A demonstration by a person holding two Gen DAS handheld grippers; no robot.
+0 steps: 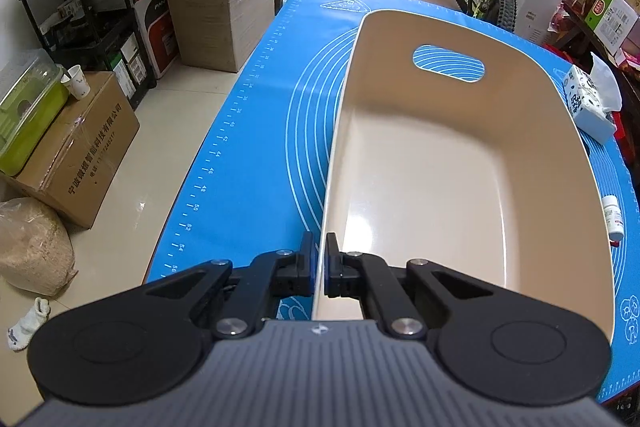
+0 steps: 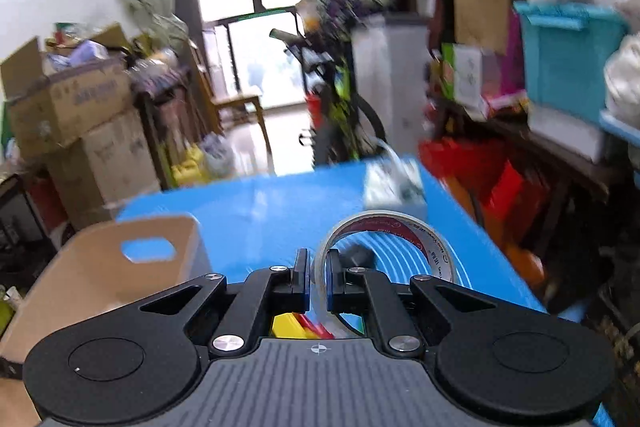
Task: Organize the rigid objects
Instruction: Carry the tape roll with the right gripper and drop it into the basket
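level, left tongs (image 1: 320, 259) pinch bin (image 1: 460, 163); right tongs (image 2: 318, 277) pinch tape (image 2: 400, 231).

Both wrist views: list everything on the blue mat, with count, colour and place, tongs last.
Bin: one, beige, handle cutouts, on the mat's middle, nothing visible inside.
Tape roll: one, clear with a red-printed core, raised above the mat right of the bin.
Pill bottle: one, white, lying on the mat right of the bin.
Tissue pack: one, white with dark print, far right of the mat.
Mat: one, blue with white rings and ruler marks.
Left tongs: black, shut on the bin's near wall.
Right tongs: black, shut on the tape roll's band.
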